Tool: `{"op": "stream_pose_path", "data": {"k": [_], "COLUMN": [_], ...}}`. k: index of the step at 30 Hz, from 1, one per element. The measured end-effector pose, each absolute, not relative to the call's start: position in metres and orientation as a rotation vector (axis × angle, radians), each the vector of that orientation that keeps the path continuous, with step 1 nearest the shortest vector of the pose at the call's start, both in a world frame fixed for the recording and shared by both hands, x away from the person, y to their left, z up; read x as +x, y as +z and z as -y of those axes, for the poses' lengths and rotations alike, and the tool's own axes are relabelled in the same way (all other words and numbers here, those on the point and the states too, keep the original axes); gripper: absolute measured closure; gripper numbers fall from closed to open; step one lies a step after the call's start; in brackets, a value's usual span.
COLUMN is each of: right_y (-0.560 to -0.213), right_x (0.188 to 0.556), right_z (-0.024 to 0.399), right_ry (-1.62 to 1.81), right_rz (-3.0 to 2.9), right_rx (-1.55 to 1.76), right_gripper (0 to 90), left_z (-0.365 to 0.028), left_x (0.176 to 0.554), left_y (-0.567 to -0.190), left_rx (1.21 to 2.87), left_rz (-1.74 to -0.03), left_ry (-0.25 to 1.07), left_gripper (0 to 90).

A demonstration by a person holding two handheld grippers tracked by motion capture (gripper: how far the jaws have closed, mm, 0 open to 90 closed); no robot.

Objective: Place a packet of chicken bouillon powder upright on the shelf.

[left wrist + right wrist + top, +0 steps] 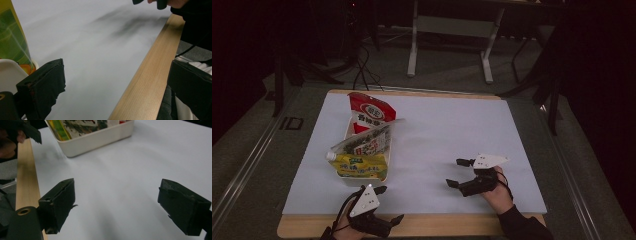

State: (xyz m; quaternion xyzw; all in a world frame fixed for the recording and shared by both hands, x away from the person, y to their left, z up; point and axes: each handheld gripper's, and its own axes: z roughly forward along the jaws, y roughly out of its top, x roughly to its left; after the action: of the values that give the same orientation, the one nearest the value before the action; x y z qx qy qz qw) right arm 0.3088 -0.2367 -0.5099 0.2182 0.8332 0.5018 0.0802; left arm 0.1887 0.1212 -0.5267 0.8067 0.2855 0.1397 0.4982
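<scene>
Gaping wide, both grippers' matte black jaws flank glossy crinkled pouches (362, 145) in a cream tub (100, 137).

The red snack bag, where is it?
In the high view, the red snack bag stands at the far end of the cream plastic bin, on the table's left side, behind the yellow pouch.

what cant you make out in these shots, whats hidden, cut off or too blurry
- Print on the red packet and yellow packet: too small and dim in the high view.
- Bottom of the white bin, high view: covered by the packets.
- Yellow packet, left gripper view: cut off by the frame edge.
- Bin contents, right gripper view: cut off by the top edge.
- Room beyond the table: too dark.
</scene>
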Motion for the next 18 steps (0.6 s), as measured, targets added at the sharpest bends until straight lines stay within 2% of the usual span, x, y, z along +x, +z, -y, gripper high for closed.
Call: {"op": "stream_pose_path", "data": {"k": [18], "right_y": [-0.528], "right_x": [0.303], "right_z": [0.269], "right_ry": [1.447], "right_rz": [-2.485], "right_rx": [0.773], "right_gripper": [13.6], "left_z": [-0.121], "left_x": [0.188], "left_y": [-0.527], "left_rx": [1.95], "left_rz": [-0.685], "left_ry": [0.341], "left_gripper": [2.8]}}
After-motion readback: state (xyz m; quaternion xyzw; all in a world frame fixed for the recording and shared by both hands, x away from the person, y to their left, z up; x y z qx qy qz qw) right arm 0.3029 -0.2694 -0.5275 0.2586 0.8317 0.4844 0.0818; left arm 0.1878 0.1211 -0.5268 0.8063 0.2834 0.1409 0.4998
